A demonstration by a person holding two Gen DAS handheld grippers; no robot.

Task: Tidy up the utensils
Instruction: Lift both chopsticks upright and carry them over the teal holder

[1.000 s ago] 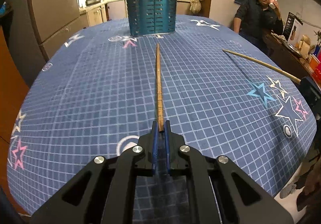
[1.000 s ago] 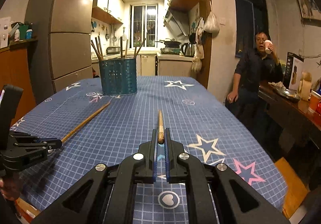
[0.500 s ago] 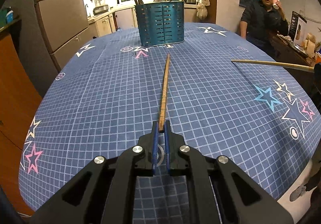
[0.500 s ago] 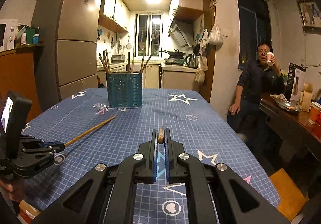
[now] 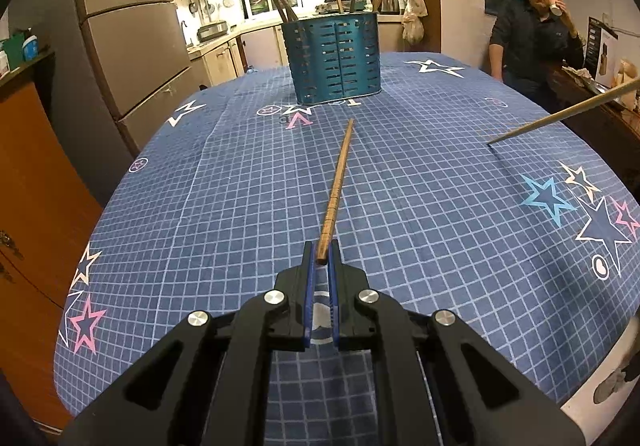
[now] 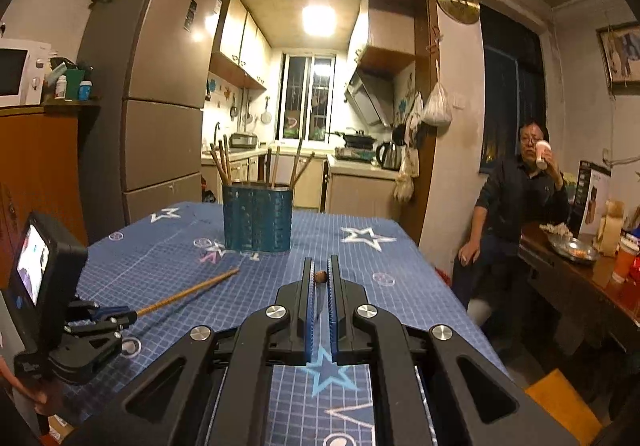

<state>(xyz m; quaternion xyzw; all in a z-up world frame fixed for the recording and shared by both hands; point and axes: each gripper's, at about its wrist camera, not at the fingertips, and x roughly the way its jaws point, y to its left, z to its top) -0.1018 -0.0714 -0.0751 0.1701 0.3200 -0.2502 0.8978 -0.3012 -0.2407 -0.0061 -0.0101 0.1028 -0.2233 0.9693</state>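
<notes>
My left gripper (image 5: pixel 321 251) is shut on the near end of a long brown chopstick (image 5: pixel 335 188) that points toward the blue slotted utensil holder (image 5: pixel 333 62), its tip short of the holder. The left gripper (image 6: pixel 120 315) and its chopstick (image 6: pixel 188 291) also show in the right wrist view. My right gripper (image 6: pixel 319 269) is shut on a second chopstick seen end-on (image 6: pixel 319 276), raised above the table. That second chopstick (image 5: pixel 560 115) enters the left wrist view from the right. The holder (image 6: pixel 257 218) has several chopsticks standing in it.
The table has a blue grid cloth with stars (image 5: pixel 440 174). A fridge (image 6: pixel 160 114) and wooden cabinet (image 6: pixel 40 166) stand left. A seated man (image 6: pixel 520 190) drinks at the right beside a cluttered side table (image 6: pixel 580 266). The kitchen lies behind.
Both grippers have lifted and tilted up with their chopsticks. The left one has moved closer to the holder. The right chopstick now points straight away from its camera.
</notes>
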